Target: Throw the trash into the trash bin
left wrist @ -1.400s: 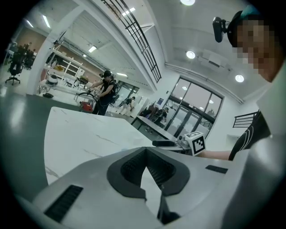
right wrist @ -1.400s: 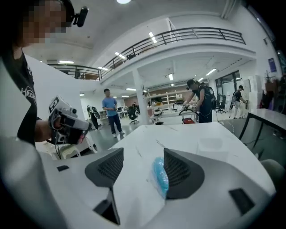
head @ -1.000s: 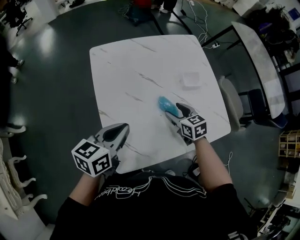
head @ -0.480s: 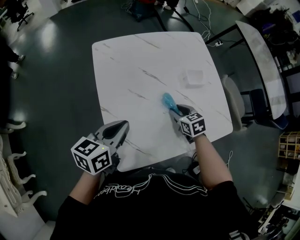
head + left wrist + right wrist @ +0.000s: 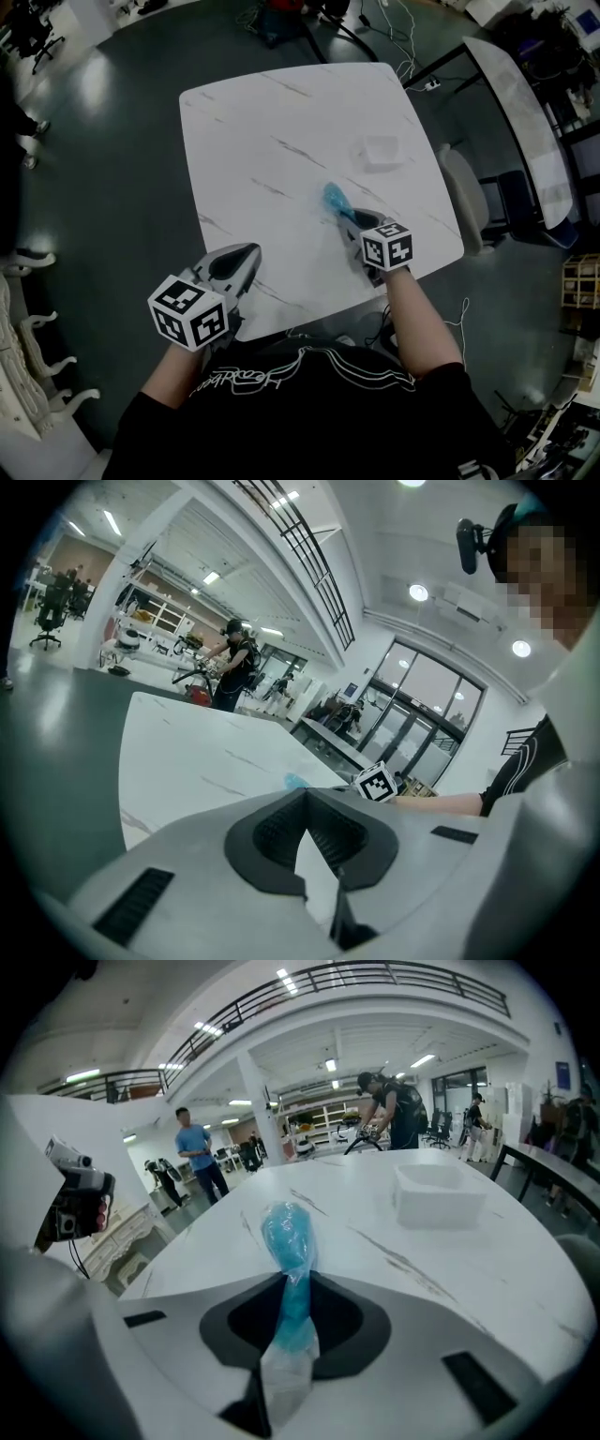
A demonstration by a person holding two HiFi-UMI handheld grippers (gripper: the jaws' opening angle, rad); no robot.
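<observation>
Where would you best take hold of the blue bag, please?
Grip the bag at its narrow neck, coming from its clear tail end; the blue end beyond bulges wider. The right gripper has just been closing its jaws on that neck.

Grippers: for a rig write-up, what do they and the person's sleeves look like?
The left gripper and right gripper are grey wedge-shaped shells with black ribbed pads, each bearing a white cube with black square markers. Black short-sleeved top, white line print.
</observation>
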